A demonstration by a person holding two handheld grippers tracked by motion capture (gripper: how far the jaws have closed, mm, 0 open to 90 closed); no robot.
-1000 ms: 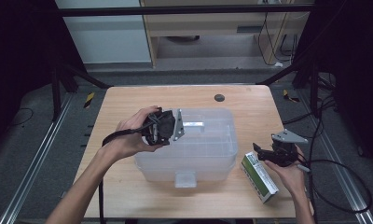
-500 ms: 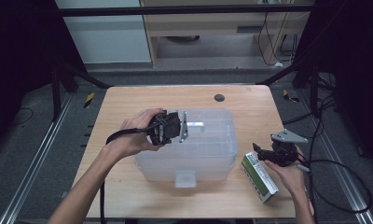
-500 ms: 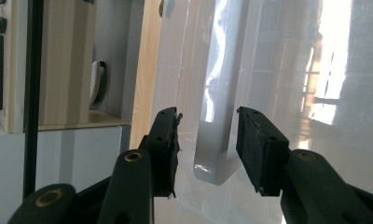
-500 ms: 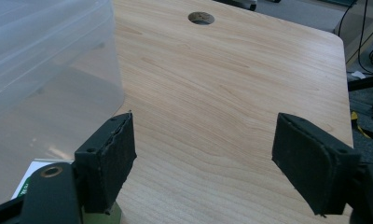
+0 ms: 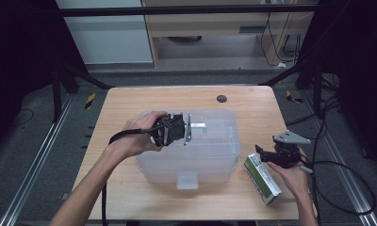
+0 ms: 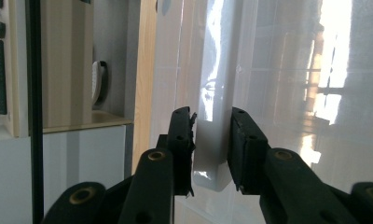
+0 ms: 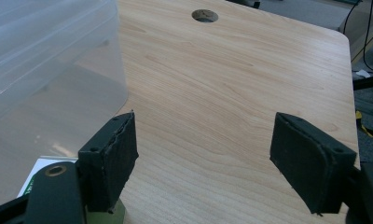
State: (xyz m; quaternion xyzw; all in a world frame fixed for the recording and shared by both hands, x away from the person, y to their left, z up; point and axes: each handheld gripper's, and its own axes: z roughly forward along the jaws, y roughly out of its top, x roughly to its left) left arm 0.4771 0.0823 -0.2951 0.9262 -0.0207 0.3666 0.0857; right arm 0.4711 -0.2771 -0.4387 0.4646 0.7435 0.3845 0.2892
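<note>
High view showed a clear bin [image 5: 210, 155] standing in the middle of the desk [image 5: 130, 103], with its lid on. The left gripper [image 5: 192, 129] lay over the left part of the lid and pointed right, at a white handle [image 5: 198, 126] on top of the lid. In the left gripper view the handle [image 6: 212, 140] stood between the two pads [image 6: 182, 140], its long axis running along the jaws. The jaws had just been closing on it; the left pad touched it, but at the right pad I could not tell contact from a thin gap. The right gripper [image 5: 271, 155] rested at the near right, spread wide and empty, just beside a green box [image 5: 262, 178]. The left hand was clearly the nearer one to the handle, so the lid would probably be lifted straight up by it.
</note>
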